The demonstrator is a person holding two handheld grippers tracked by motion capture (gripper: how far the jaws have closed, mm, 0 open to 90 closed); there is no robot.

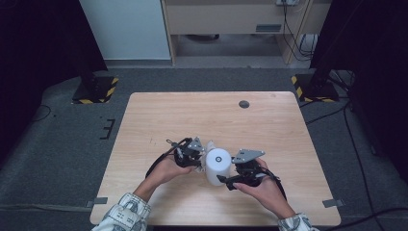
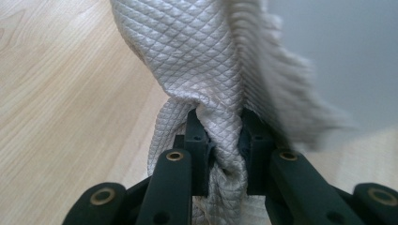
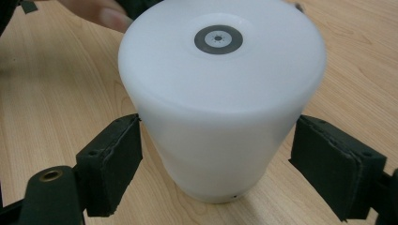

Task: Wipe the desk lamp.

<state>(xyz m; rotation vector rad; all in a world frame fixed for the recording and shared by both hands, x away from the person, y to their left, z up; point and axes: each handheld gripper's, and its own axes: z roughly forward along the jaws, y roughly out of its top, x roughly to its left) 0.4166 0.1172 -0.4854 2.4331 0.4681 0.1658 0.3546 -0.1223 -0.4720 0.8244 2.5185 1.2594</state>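
White matte plastic, 1 unit: a tapered cylinder device with a flat round top and a grey ring with a dark centre dot, standing upright on the pale wood-grain surface, toward the near edge and about mid-width. 1 cloth: off-white, diamond-quilted weave with a frayed fringe along one edge, bunched into folds. 2 claws, black, with flat padded jaws. Left claw is nearly closed, pinching a gathered fold of the cloth between both jaws; in the high view it sits right against the device's left side. Right claw is wide open, jaws straddling the device's lower body on both sides, left pad about touching the wall, right pad just clear. 2 patterned sleeves at the near edge.
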